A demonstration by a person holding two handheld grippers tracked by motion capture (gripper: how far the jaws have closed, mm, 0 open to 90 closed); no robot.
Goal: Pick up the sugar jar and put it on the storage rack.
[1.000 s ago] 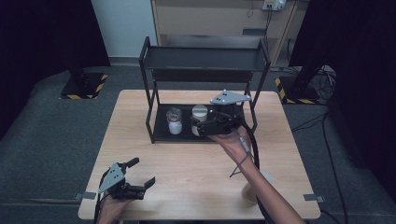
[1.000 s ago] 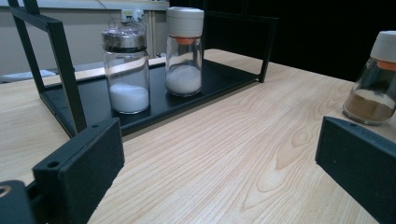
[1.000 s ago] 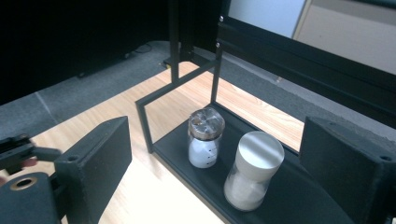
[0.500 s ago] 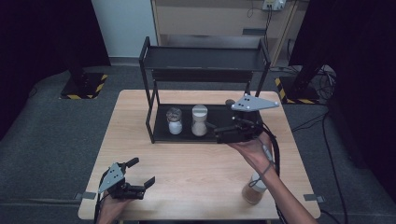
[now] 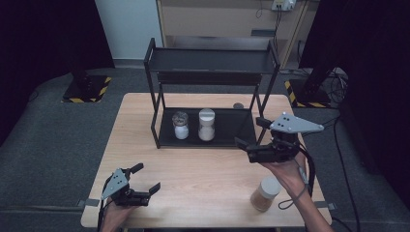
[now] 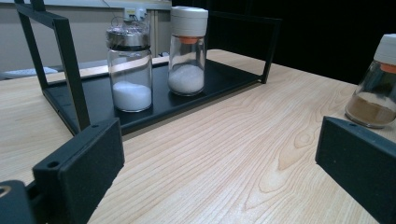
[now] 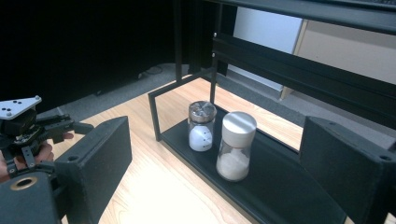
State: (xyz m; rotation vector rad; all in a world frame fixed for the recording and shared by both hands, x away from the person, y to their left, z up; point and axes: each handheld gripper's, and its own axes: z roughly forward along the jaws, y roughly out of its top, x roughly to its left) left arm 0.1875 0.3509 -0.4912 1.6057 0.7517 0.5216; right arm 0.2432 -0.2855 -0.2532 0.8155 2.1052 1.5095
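Now clear of rack (image 5: 212, 67), right gripper (image 5: 247, 137) wide and empty beside two jars; left gripper (image 5: 145, 179) wide too, resting low on table (image 5: 203, 174).

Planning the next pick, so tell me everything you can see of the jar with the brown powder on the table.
The brown-powder jar is a small clear glass shaker with a white cap over an orange collar, filled roughly a third with brown powder. It stands upright on the wooden table near the front right corner, outside the black rack. Nothing grips it: the right gripper hangs open above and behind it, while the person's right forearm passes close beside it.
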